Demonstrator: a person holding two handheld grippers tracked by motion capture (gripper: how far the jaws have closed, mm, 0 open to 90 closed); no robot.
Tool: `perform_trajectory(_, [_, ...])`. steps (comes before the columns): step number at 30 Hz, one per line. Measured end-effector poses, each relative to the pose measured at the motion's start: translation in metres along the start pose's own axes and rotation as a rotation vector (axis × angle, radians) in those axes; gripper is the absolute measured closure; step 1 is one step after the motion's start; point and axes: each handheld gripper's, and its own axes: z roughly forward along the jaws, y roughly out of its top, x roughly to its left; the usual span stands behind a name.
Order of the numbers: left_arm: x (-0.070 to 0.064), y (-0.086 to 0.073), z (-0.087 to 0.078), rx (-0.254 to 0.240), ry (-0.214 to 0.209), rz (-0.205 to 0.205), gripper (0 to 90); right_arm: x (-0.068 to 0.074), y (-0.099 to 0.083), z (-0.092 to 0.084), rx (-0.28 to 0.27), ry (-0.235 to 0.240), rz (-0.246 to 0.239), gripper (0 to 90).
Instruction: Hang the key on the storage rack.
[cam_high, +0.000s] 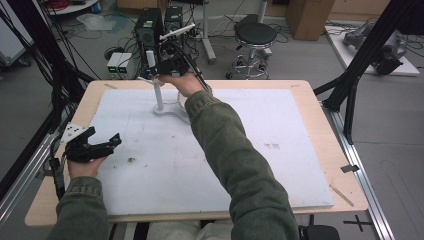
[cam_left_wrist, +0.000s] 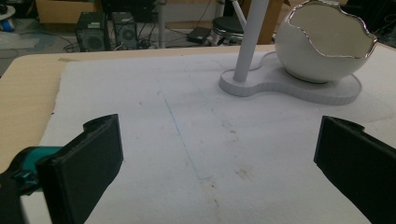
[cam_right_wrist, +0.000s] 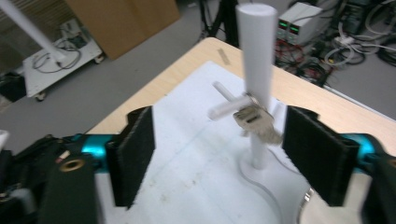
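No writing I can read. My right claw (cam_right_wrist: 217, 154) stands wide around the white stand (cam_right_wrist: 256, 70), where a silvery, perhaps metal, trinket (cam_right_wrist: 257, 122) hangs from its peg; left claw (cam_left_wrist: 219, 163) wide, empty over the desk (cam_left_wrist: 28, 88).

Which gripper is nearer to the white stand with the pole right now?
Right. The right gripper is up at the white stand, open, jaws either side of its pole. The left gripper sits open near the table's left edge, well short of it.

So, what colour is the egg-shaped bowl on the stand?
The bowl is glossy white with a thin silver edge along its jagged rim; the left gripper view shows it best.
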Motion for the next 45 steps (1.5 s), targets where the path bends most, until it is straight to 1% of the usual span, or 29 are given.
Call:
perform_trajectory(1, [0.000,0.000,0.000,0.001,0.000,-0.001,1.7,-0.001,-0.001,-0.001,0.005,-0.004,0.007,20.3])
perform_trajectory(3, [0.000,0.000,0.000,0.000,0.000,-0.002,1.7,-0.006,-0.004,-0.004,0.007,-0.017,0.006,16.4])
perform_trajectory(4, [0.000,0.000,0.000,0.000,0.001,-0.001,1.7,-0.007,-0.006,-0.005,0.010,-0.030,0.001,13.2])
perform_trajectory(6, [0.000,0.000,0.000,0.001,0.001,0.000,1.7,-0.008,-0.008,-0.010,0.007,-0.072,-0.014,11.4])
perform_trajectory(7, [0.000,0.000,0.000,0.000,0.001,0.000,1.8,-0.008,-0.009,-0.012,0.001,-0.076,-0.019,10.3])
perform_trajectory(9, [0.000,0.000,0.000,0.000,0.001,0.000,1.7,-0.011,-0.012,-0.017,-0.010,-0.064,-0.026,8.4])
perform_trajectory(10, [0.000,0.000,0.000,0.000,0.001,0.000,1.7,-0.012,-0.014,-0.018,-0.009,-0.060,-0.031,3.8])
perform_trajectory(11, [0.000,0.000,0.000,-0.001,0.001,0.001,1.7,-0.012,-0.015,-0.019,-0.005,-0.064,-0.033,2.1])
perform_trajectory(14, [0.000,0.000,0.000,0.002,0.002,0.005,1.7,-0.016,-0.020,-0.022,0.008,-0.068,-0.036,2.0])
perform_trajectory(17, [0.000,0.000,0.000,0.002,0.000,0.005,1.7,-0.020,-0.026,-0.026,0.017,-0.083,-0.042,2.0])
perform_trajectory(19, [0.000,0.000,0.001,0.002,0.000,0.001,1.7,-0.021,-0.030,-0.029,0.022,-0.102,-0.060,2.0])
perform_trajectory(23, [-0.001,0.000,0.001,0.009,-0.001,0.006,1.7,-0.024,-0.038,-0.038,0.026,-0.117,-0.079,2.0])
perform_trajectory(25, [-0.002,0.000,0.001,0.011,-0.001,0.013,1.7,-0.027,-0.043,-0.043,0.027,-0.131,-0.083,2.0])
perform_trajectory(29, [-0.002,0.000,0.001,0.013,-0.002,0.013,1.7,-0.033,-0.049,-0.054,0.020,-0.161,-0.082,2.0])
perform_trajectory(34, [-0.002,0.000,0.001,0.013,-0.003,0.012,1.8,-0.036,-0.058,-0.066,0.015,-0.178,-0.095,2.0])
perform_trajectory(37, [-0.002,0.000,0.001,0.015,-0.004,0.016,1.7,-0.038,-0.064,-0.072,0.008,-0.182,-0.091,2.0])
perform_trajectory(39, [-0.003,0.000,0.001,0.016,-0.005,0.016,1.7,-0.039,-0.068,-0.076,0.007,-0.162,-0.082,2.0])
perform_trajectory(40, [-0.003,0.000,0.001,0.019,-0.006,0.016,1.8,-0.039,-0.069,-0.077,0.009,-0.163,-0.082,2.0])
perform_trajectory(42, [-0.003,0.000,0.002,0.019,-0.005,0.018,1.7,-0.038,-0.072,-0.081,0.009,-0.168,-0.093,2.0])
perform_trajectory(43, [-0.003,0.000,0.002,0.018,-0.005,0.016,1.7,-0.038,-0.075,-0.084,0.002,-0.166,-0.091,2.0])
perform_trajectory(45, [-0.003,0.000,0.002,0.019,-0.004,0.017,1.7,-0.039,-0.080,-0.087,0.006,-0.169,-0.094,2.0])
